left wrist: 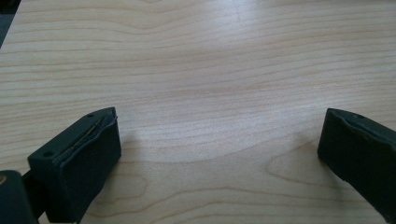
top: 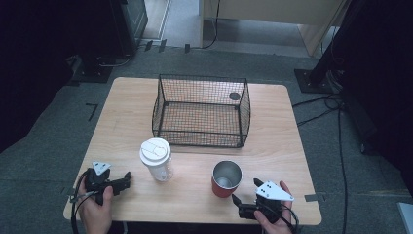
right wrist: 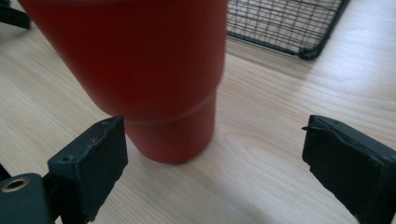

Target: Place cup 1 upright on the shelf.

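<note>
On the worktop (top: 272,146), near front: red cup (top: 226,179) standing up, mouth up, nothing inside
Left of it: clear cup (top: 157,160) upright, white lid on
Behind both: wire basket (top: 201,111), nothing in it
Right tongs (top: 245,196): wide open, just beside red cup
Left tongs (top: 127,179): wide open, holding nothing

Wire basket (top: 200,111): on tabletop (top: 272,141), centre rear. Lidded cup (top: 156,159): upright, before basket, toward left. Open tumbler (top: 226,179): upright, right of lidded cup, near front edge. Left tongs (top: 127,178): front left, beside lidded cup. Right tongs (top: 246,191): front right, just before tumbler (right wrist: 140,70).
</note>
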{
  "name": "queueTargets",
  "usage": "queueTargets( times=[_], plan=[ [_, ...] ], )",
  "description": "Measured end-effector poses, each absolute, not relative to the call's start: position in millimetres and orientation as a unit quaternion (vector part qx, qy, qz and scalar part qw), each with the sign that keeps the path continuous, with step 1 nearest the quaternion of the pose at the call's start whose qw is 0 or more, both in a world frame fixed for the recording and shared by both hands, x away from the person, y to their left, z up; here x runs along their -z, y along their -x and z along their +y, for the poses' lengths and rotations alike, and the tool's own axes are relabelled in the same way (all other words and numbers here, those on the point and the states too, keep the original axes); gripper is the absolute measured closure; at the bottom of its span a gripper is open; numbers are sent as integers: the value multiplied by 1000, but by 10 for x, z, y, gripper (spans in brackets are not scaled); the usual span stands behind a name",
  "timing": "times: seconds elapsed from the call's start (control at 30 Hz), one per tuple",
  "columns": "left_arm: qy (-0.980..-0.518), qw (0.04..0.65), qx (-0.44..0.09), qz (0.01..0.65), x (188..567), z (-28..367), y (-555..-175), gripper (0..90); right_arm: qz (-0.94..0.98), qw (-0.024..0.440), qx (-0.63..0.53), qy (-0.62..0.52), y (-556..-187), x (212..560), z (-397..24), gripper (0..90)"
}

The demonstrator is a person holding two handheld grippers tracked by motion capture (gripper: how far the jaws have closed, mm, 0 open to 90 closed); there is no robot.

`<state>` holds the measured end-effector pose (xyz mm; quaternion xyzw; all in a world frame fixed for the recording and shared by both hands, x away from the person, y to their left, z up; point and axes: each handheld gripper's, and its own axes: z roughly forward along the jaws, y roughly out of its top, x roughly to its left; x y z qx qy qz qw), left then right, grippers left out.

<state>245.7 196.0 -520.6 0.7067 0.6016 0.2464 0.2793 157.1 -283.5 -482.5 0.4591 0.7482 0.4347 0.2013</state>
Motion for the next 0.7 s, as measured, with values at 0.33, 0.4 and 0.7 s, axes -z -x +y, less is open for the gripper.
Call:
queueTargets(
  times=[0.33, 0.4, 0.7],
  plan=[
    [-707, 279, -247, 602, 5206, 1960, -2457, 0, 757, 190, -450, -434, -1625, 4736, -2630, 63],
    [-707, 279, -247, 602, 5206, 1960, -2457, 0, 758, 191, -450, -433, -1634, 4730, -2610, 63],
    [-707, 279, -247, 601, 5206, 1961, -2457, 0, 751, 199, -457, -432, -1715, 4682, -2419, 47]
  ],
)
